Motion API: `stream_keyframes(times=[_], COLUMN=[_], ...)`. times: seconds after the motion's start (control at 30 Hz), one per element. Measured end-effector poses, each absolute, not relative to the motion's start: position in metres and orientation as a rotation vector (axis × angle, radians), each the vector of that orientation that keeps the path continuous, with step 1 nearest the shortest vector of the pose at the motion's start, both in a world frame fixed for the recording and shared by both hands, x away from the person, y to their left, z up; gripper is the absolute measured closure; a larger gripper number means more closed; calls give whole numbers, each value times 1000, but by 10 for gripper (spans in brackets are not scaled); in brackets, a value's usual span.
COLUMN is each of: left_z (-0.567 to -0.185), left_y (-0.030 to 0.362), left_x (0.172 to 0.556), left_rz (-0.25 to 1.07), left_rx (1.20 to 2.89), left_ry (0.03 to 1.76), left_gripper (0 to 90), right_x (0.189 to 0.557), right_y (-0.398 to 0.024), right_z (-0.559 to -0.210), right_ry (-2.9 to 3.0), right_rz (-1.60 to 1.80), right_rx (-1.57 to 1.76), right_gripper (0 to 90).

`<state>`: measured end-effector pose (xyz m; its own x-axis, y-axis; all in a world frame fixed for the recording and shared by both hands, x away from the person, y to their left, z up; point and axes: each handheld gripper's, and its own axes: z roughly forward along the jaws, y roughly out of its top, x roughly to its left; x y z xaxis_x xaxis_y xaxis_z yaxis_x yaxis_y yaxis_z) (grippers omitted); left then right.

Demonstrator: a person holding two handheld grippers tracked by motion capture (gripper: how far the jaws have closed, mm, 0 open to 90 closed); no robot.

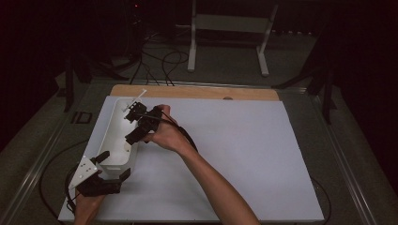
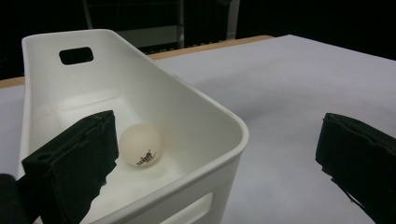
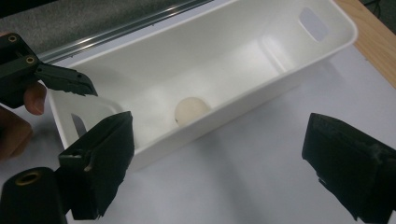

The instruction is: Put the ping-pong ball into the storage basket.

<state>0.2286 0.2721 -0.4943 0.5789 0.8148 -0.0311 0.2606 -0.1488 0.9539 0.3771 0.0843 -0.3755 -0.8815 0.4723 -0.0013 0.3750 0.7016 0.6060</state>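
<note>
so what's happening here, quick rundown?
A person works at a white table with a two-jaw gripper in each hand. A white ball with small print on it lies inside a long white bin near the table's left edge. The left gripper is open at the bin's near end, one jaw inside the bin close to the ball and the other outside the wall. The right gripper is open too, above the bin's long side, holding nothing.
</note>
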Motion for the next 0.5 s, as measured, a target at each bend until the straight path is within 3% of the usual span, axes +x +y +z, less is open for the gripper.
stream_keyframes(times=[0.5], left_z=[-494], left_y=[272], left_x=[229], left_rz=[628], left_rx=[1697], left_ry=[906], left_gripper=[0], right_x=[382], right_y=[42], right_z=[-382], right_ry=[2705], right_rz=[935], right_rx=[768], right_gripper=[88])
